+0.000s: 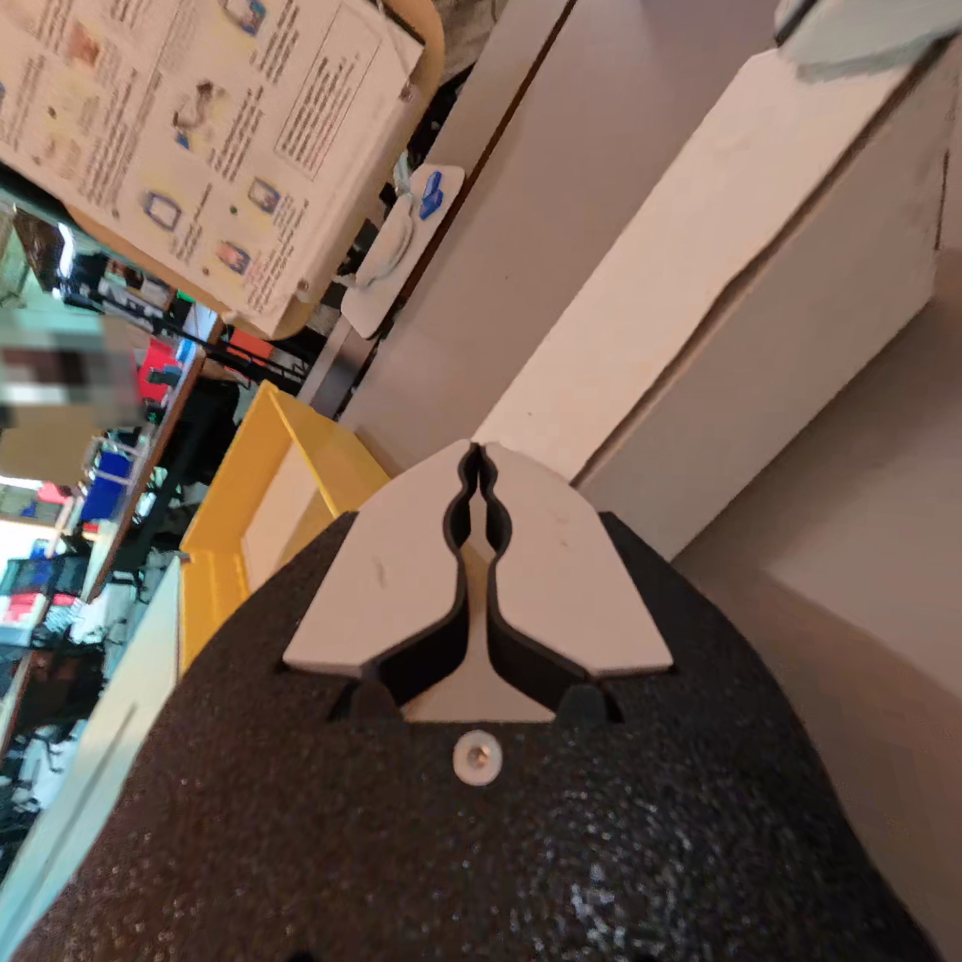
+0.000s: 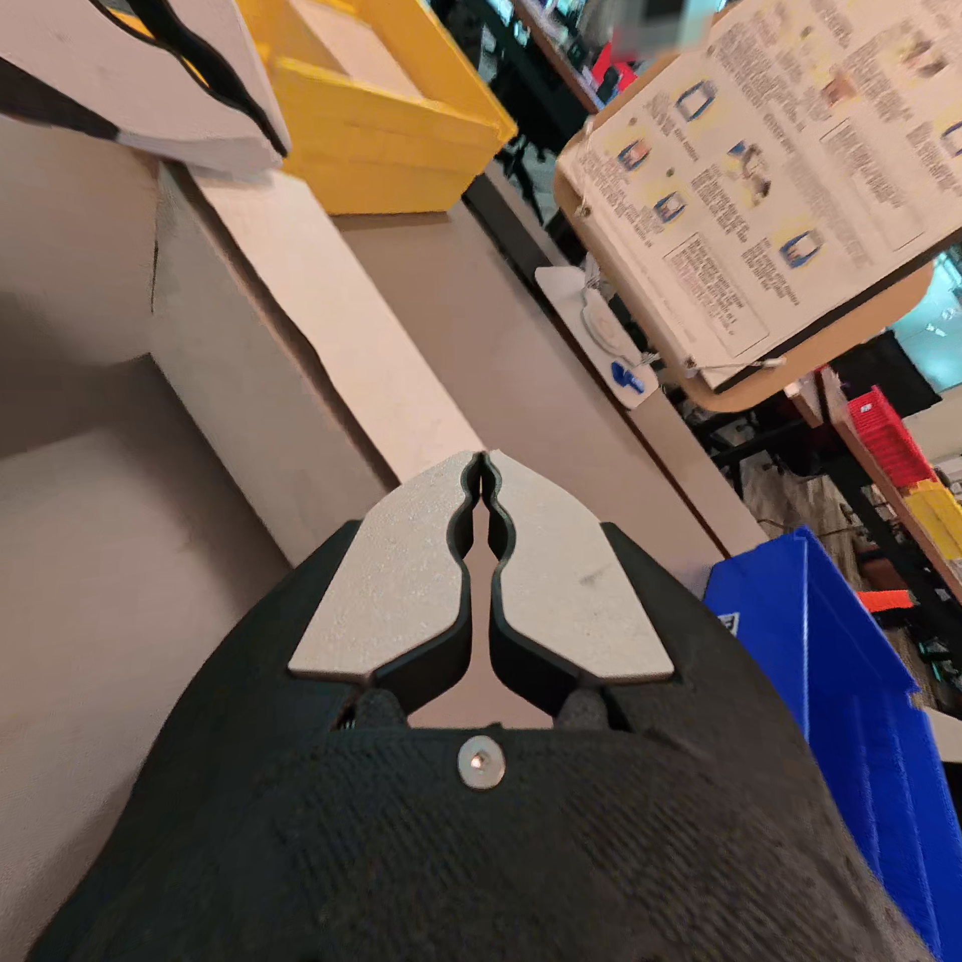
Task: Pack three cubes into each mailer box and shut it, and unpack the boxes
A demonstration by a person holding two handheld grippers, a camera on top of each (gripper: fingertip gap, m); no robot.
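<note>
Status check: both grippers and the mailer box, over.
Left gripper shut, empty. Right gripper shut, empty. White mailer box closed, just ahead of both. No cubes in view; yellow bin beyond, nothing blocking.

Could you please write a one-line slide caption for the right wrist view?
Shut right gripper over a white mailer box, yellow bin beyond, blue bin at right.

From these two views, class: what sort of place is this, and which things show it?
Probably a workshop or lab workbench. A yellow bin and a blue bin sit on the table, an illustrated instruction sheet hangs on a board, and cluttered shelving stands behind.
</note>
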